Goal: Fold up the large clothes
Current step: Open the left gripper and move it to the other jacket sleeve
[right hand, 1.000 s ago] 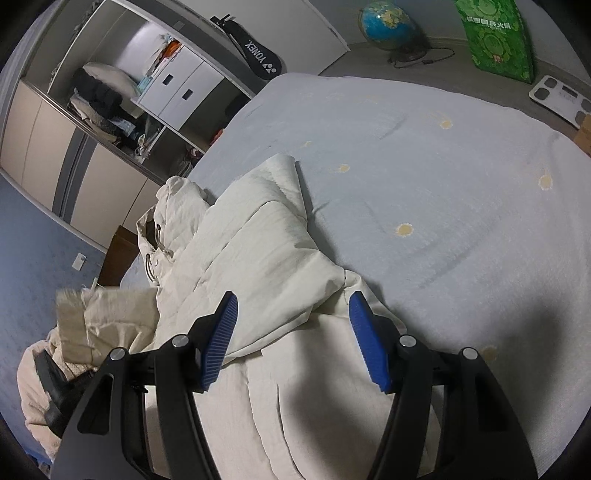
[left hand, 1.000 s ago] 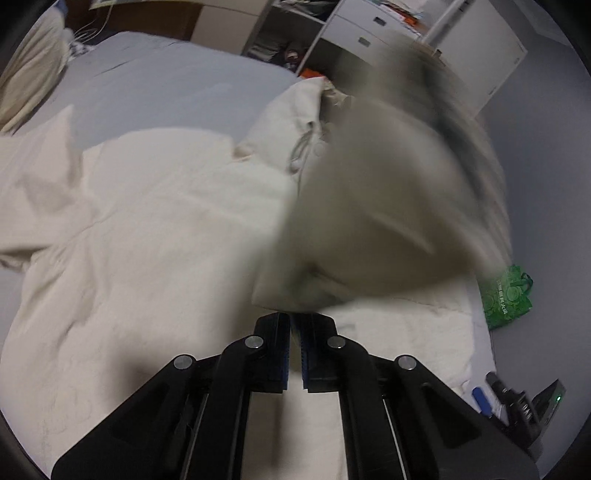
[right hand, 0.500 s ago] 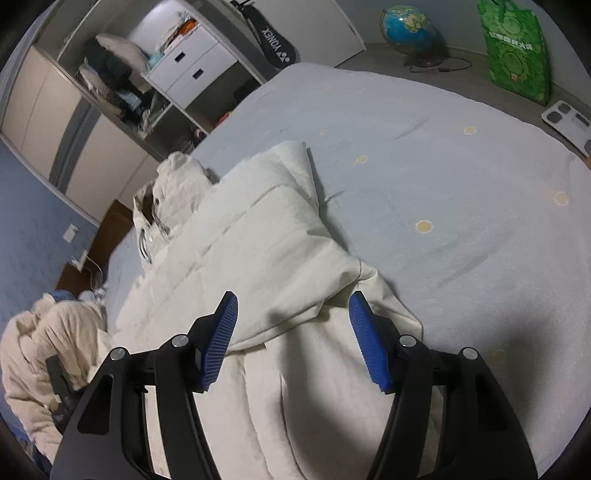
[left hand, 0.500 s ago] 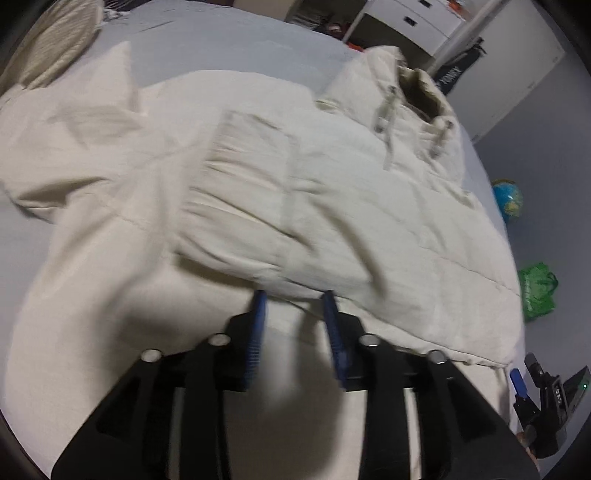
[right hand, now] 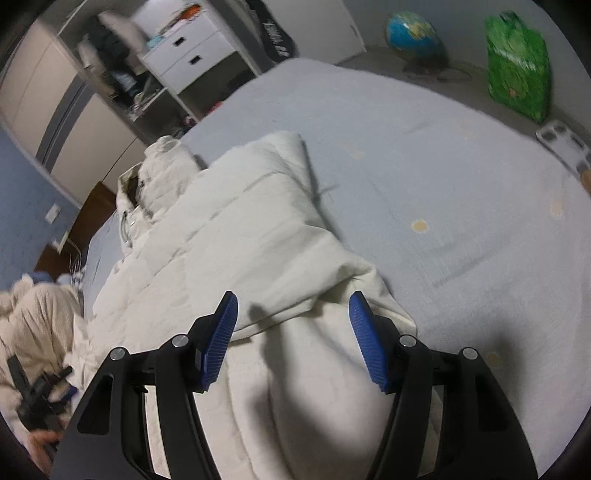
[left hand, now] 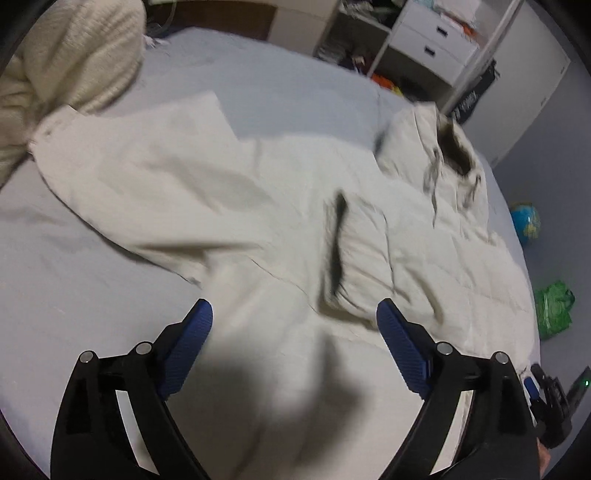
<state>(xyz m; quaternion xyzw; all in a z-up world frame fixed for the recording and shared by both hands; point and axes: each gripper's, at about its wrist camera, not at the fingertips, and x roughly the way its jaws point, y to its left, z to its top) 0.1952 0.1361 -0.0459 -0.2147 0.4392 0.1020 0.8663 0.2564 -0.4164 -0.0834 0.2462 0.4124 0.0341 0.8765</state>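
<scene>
Left hand-held gripper (left hand: 294, 314) is spread wide, blue pads (left hand: 192, 343) well apart and nothing between them, hovering over the lower part of the cream padded jacket (left hand: 258, 229). Right in front of it lies one sleeve (left hand: 354, 254), folded across the jacket's body, its dark cuff opening facing the camera. The other sleeve (left hand: 140, 173) runs out to the far left, flat on the grey-blue bed (left hand: 74, 280). Up at the far end sits the hood (left hand: 439, 147) with drawstrings trailing down. A knitted cream blanket (left hand: 70, 55) is bunched in the top left corner.

Over to the right hand-held gripper (right hand: 293, 302): released as well, fingers wide, empty, poised above the jacket's right edge where a folded layer (right hand: 258, 236) lies on top of the lower panel. The jacket stretches away toward the hood (right hand: 162, 170); bare bed sheet (right hand: 443, 184) with small yellowish dots lies to the right. Beyond the bed, a white drawer unit (right hand: 192, 62) stands in an open wardrobe, and on the floor a globe (right hand: 413, 33) and a green bag (right hand: 517, 62). The other gripper's dark body (right hand: 33, 395) shows low at the left, blurred.
</scene>
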